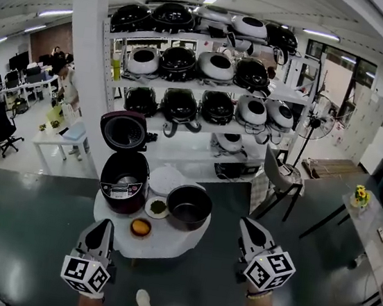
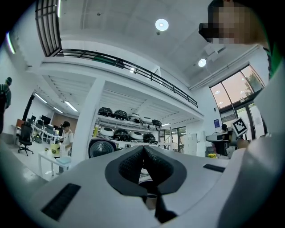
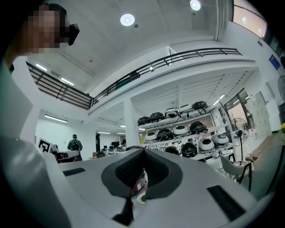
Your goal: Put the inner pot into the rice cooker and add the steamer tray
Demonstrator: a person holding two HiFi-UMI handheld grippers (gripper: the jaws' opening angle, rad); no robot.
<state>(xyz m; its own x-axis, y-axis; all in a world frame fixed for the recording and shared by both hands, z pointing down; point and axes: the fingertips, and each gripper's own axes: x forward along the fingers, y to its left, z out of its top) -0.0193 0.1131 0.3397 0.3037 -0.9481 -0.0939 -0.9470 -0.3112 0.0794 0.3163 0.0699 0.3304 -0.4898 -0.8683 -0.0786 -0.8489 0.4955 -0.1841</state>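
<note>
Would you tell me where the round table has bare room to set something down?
Only the table front, between the orange bowl and the inner pot. The back is crowded: rice cooker, white tray, small dish.

Rice cooker [image 1: 124, 180] on the round table [image 1: 169, 242], steamer tray [image 1: 165, 179] just right of the rice cooker, inner pot [image 1: 189, 206] further right, small dish [image 1: 157, 208] between them, small bowl [image 1: 140, 227] before the rice cooker, shelf rack [image 1: 207, 84] behind it, chair [image 1: 279, 176] well to its right.
</note>
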